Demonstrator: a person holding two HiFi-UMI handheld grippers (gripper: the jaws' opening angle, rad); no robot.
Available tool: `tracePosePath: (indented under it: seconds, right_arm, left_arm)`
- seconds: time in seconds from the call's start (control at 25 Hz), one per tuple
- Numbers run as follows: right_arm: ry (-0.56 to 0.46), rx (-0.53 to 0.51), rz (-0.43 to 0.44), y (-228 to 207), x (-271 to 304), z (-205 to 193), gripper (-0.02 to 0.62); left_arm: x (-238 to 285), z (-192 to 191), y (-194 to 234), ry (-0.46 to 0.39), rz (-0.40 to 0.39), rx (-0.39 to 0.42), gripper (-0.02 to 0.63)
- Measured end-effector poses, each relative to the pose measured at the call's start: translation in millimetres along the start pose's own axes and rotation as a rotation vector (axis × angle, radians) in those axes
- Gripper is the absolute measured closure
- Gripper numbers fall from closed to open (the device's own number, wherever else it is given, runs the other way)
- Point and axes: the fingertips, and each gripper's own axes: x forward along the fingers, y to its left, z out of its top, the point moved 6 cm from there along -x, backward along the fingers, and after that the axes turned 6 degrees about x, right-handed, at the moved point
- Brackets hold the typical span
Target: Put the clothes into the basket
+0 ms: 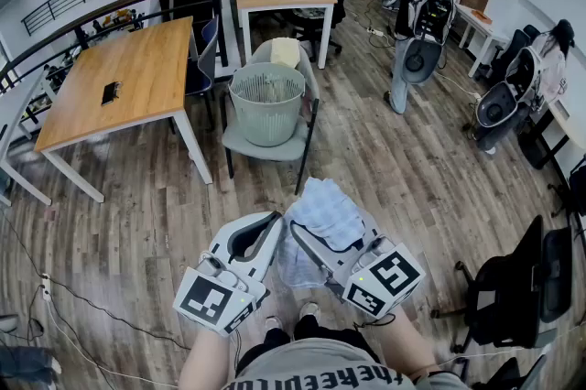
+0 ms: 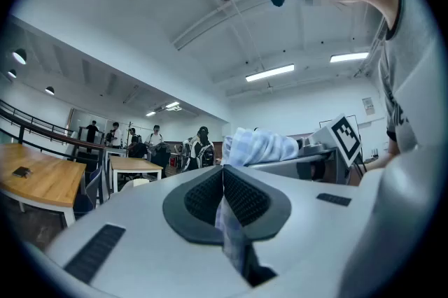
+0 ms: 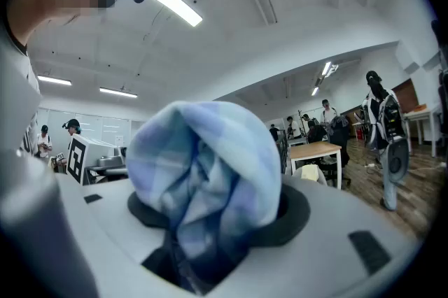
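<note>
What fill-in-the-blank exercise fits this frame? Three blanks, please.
1. The pale green slatted plastic basket stands on a grey ____.
2. The light blue checked cloth is bunched thickest in the ____ gripper's jaws; the left gripper pinches only a thin fold of it.
3. In the head view, the wooden table with white legs stands to the basket's ____.
Missing words: chair; right; left.

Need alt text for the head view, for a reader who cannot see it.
The left gripper and right gripper hold a pale blue checked cloth over a wooden floor. Ahead, a grey basket sits on a chair.
</note>
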Motion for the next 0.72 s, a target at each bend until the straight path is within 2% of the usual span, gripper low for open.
tracePosePath:
  seconds: [0.56, 0.72]
  right_arm:
    - [-0.004, -0.011, -0.017, -25, -16, -1, 0.327]
    - [-0.023, 0.036, -0.022, -42, -20, 2, 0.327]
  left_arm:
    - [27, -4, -18, 0.012, -0.018, 0.017, 0.591]
    - [41, -5, -22, 0.014, -0.011, 0.022, 0.591]
